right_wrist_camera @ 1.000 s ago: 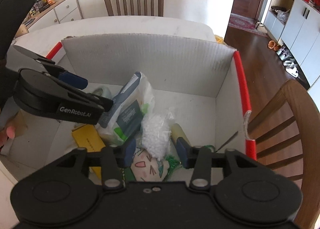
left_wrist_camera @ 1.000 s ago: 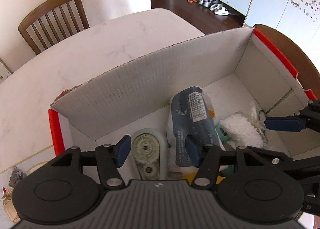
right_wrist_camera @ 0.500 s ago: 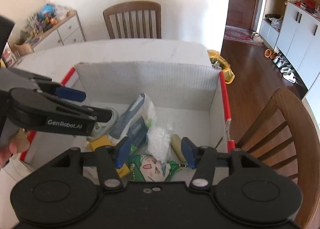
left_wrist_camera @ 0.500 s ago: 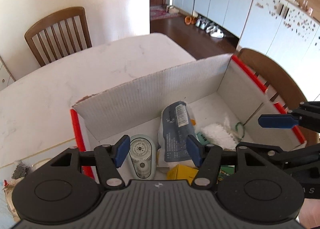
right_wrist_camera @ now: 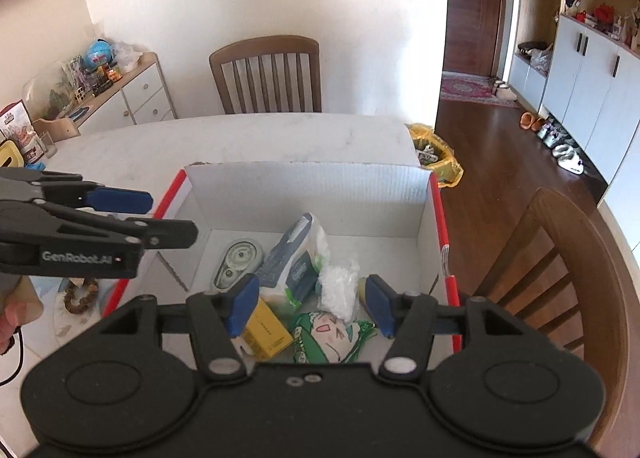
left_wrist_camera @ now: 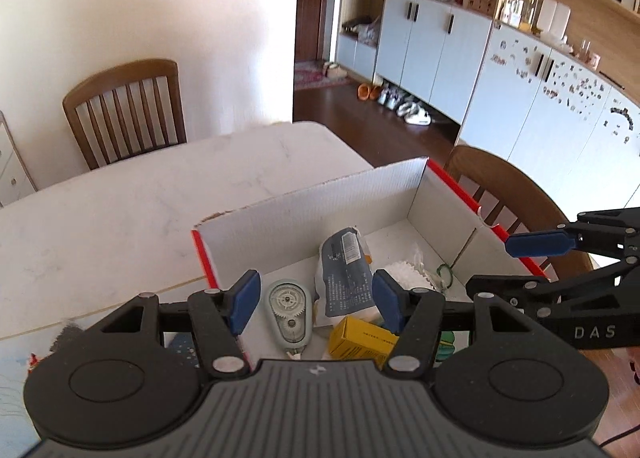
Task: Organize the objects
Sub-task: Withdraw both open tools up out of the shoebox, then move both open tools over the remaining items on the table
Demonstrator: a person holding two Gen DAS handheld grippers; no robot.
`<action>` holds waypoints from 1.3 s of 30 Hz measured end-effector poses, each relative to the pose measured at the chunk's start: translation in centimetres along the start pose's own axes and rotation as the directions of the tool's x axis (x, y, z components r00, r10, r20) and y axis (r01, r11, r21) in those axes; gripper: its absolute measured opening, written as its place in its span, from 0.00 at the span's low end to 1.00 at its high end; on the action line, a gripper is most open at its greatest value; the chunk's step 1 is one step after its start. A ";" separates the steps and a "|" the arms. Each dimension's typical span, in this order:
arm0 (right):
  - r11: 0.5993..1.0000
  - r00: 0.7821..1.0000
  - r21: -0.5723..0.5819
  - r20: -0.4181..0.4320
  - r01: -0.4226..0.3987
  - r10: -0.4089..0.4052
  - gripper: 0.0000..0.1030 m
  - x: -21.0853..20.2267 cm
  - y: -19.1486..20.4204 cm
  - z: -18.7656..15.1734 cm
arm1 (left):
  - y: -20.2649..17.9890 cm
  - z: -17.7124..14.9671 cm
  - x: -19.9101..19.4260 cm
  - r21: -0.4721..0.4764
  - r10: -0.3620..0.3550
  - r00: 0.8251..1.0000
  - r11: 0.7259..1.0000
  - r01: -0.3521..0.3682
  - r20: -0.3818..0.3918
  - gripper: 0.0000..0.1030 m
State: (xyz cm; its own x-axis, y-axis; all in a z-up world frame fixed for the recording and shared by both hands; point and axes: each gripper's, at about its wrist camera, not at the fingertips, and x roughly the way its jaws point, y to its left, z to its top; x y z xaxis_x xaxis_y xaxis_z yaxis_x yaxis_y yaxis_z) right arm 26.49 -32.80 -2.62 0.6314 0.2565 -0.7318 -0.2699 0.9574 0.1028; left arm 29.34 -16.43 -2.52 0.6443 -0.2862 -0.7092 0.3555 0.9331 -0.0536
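Note:
An open white cardboard box [left_wrist_camera: 304,202] with red edges [right_wrist_camera: 304,186] stands on the table. In it lie a correction tape dispenser [left_wrist_camera: 289,310] [right_wrist_camera: 236,260], a grey-blue packet [left_wrist_camera: 344,278] [right_wrist_camera: 294,254], a yellow carton [left_wrist_camera: 362,338] [right_wrist_camera: 266,328], a white plastic bag [right_wrist_camera: 339,286] and a green cartoon pouch [right_wrist_camera: 330,340]. My left gripper [left_wrist_camera: 316,304] is open and empty, above the box's near left edge. My right gripper [right_wrist_camera: 307,304] is open and empty, above the box's near right side.
The white marble table [left_wrist_camera: 120,214] stretches beyond the box. Wooden chairs stand at the far side [right_wrist_camera: 268,74] and right beside the box [right_wrist_camera: 560,258]. A bead bracelet [right_wrist_camera: 80,292] and papers lie left of the box. A yellow bag [right_wrist_camera: 436,158] sits on the floor.
Both grippers have risen and pulled back from inside the box, so the whole box and more of the room show. Both stay open and empty. The items in the box have not moved.

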 end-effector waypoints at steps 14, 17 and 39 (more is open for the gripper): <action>1.000 0.999 -0.004 0.030 0.024 -0.024 0.65 -3.0 5.0 0.2 | 4.2 -2.8 -6.2 -0.037 0.038 0.996 0.999 -0.035 0.081 0.70; 1.000 1.000 0.009 0.027 0.012 -0.012 0.67 -3.3 6.4 0.2 | 6.0 -3.5 -7.4 -0.063 0.050 0.995 0.997 -0.045 0.085 0.73; 0.998 0.996 -0.058 0.086 -0.022 0.027 0.92 -2.6 19.2 1.7 | 18.1 -7.8 -13.3 -0.168 0.131 0.984 0.980 -0.111 0.117 0.97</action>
State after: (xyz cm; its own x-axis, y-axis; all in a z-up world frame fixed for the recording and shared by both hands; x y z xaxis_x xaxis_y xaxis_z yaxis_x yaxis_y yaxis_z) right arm 20.86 -14.89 2.42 0.6842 0.2930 -0.6678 -0.3258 0.9421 0.0795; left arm 21.91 5.92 0.43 0.7601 -0.1847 -0.6229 0.1635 0.9823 -0.0918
